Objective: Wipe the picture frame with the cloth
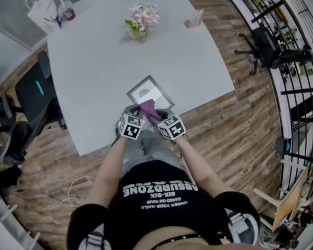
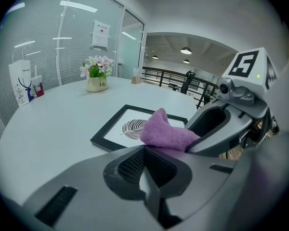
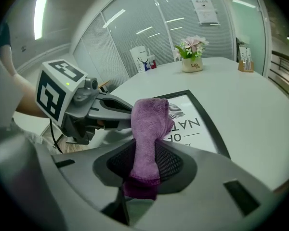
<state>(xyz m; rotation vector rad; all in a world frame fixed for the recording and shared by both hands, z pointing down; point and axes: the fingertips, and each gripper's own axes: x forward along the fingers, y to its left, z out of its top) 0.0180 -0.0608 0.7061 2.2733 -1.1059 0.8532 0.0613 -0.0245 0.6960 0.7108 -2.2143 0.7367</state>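
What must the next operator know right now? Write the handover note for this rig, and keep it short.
Left gripper: jaws together, nothing between them, close beside the right one.
Right gripper: shut on the purple cloth, whose free end sticks out over the near part of the frame.
Picture frame: black, with a leaf print, lying flat on the white table near its front edge.
Done: cloth is in grip and at the frame.
Left: wipe the frame. Nothing shows whether any of it has been wiped.
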